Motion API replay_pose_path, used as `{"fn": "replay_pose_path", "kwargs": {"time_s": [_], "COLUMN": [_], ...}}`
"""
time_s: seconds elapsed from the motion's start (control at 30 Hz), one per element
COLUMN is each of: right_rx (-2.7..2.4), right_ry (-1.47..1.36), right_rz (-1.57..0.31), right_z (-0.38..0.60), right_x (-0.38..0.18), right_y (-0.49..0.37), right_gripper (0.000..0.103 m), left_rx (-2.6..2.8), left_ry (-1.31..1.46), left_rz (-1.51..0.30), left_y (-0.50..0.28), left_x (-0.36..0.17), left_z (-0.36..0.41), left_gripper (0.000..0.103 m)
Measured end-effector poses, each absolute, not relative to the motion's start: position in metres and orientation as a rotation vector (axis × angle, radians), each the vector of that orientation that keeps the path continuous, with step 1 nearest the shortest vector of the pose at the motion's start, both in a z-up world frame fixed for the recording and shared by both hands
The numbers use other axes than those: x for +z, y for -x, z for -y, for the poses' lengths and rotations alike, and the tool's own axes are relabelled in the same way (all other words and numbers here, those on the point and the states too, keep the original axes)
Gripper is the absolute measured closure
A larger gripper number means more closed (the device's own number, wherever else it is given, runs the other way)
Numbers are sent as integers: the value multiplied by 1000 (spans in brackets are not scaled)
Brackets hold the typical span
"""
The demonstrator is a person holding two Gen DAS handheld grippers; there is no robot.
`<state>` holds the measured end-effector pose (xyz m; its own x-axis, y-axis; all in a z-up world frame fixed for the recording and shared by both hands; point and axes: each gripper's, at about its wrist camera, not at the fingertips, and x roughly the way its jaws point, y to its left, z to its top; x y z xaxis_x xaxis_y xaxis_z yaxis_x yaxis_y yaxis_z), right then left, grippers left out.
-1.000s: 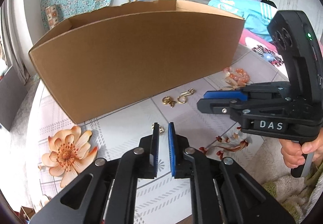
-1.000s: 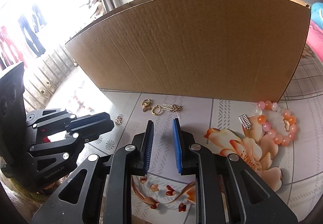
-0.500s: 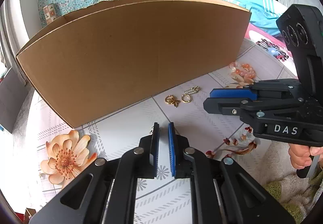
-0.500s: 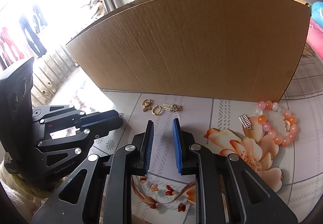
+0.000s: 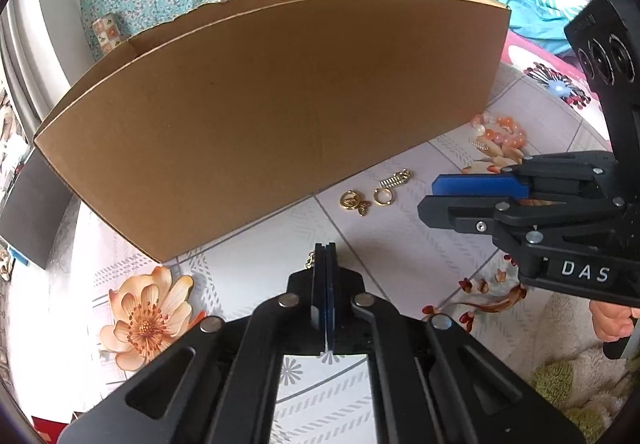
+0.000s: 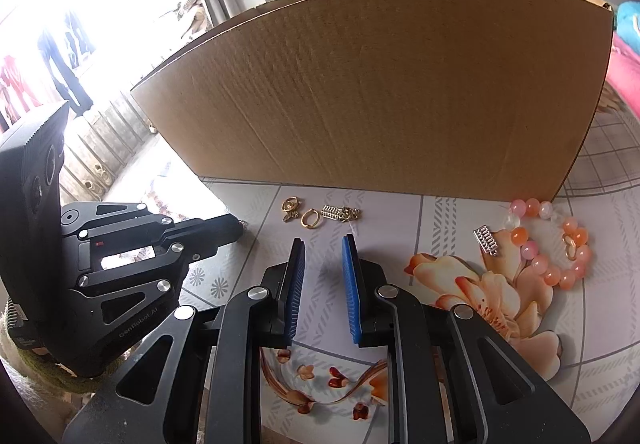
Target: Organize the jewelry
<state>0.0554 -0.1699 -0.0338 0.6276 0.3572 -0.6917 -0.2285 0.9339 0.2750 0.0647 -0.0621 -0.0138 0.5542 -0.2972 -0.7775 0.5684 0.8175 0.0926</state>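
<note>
A big cardboard box stands on the tiled table; it also shows in the right wrist view. In front of it lie gold earrings and a gold chain piece. A pink and orange bead bracelet and a silver charm lie to the right. My left gripper has its pads pressed together at a small gold earring on the table; only a bit of the earring shows beside the tips. My right gripper is open and empty, short of the gold pieces.
The table cover has printed orange flowers. A pink cloth and blue fabric lie at the far right. A green fuzzy mat lies by the near edge.
My left gripper has closed from a narrow gap to pads together at the small gold earring. The right gripper has stayed open and almost still.
</note>
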Motion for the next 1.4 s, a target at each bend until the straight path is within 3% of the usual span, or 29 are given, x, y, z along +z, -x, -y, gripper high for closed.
{"fn": "replay_pose_path", "kwargs": {"time_s": [0.37,0.73,0.9,1.4], "right_rx": [341,359,349,302], "right_ry": [-176,-177,-145,-73], "right_rz": [-825,-839,-844,-895], "right_z": [172,173,167,142], "right_x": [-34,-33,-32,-27], "right_y": [-55,-57,-57,-77], "right_gripper": [86,77,74,73], "left_rx": [-623,-546,-549,-546], "left_ry": [-58,-210,-253,-310], "left_rz": [-720,-830,-857,-770], "left_y": [-64,-65,-70,-72], "left_x": [45,1,-14,-19], "left_z": [20,36,48,61], "left_gripper": [103,103,97,100]}}
